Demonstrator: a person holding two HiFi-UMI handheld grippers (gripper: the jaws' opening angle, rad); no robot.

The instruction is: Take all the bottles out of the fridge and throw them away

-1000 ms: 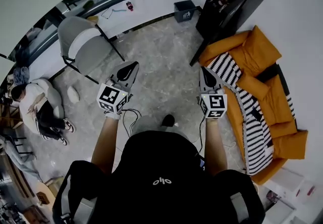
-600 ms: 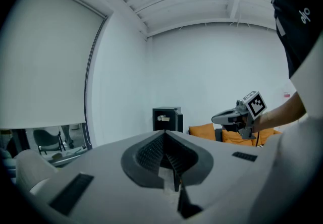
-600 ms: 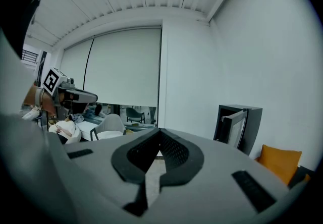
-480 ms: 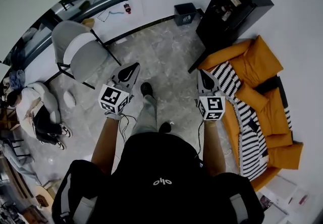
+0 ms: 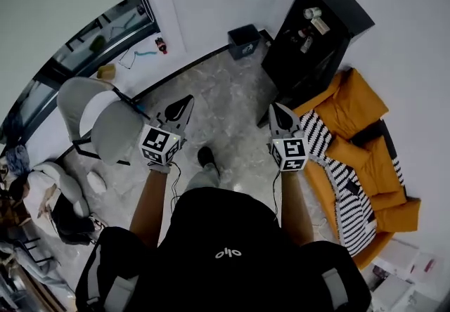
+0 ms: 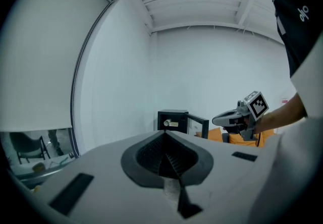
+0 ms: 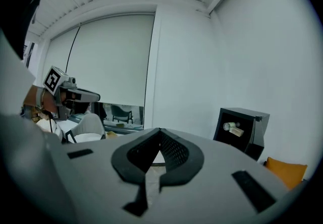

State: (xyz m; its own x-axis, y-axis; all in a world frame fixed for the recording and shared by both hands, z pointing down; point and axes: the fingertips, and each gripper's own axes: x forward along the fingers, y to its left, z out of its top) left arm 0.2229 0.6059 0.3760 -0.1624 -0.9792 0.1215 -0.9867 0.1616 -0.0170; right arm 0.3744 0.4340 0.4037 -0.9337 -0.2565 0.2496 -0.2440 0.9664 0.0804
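**A:** Where do the two grippers sit?

**B:** In the head view, the left gripper [image 5: 188,100] is left of centre and the right gripper [image 5: 276,105] is right of centre. Both are held out over the grey marbled floor [image 5: 225,86], well apart from each other.

**A:** Is either holding anything?

**B:** No. The left gripper view shows its jaws clenched tip to tip with nothing between them. The right gripper view shows the same, jaws pressed together and empty.

**A:** And the fridge?

**B:** The small black box-shaped fridge [image 5: 341,8] stands in the upper right of the head view, against the white wall, with its door open. A pale cylindrical bottle [image 5: 313,14] lies on its top shelf. The things on the shelf below are too small to tell.

**A:** What is near it?

**B:** A dark blue square bin [image 5: 242,40] stands against the wall to its left. An orange sofa [image 5: 365,121] with a black-and-white striped blanket [image 5: 334,156] is just below it in the frame. A grey chair [image 5: 105,124] is at the left.
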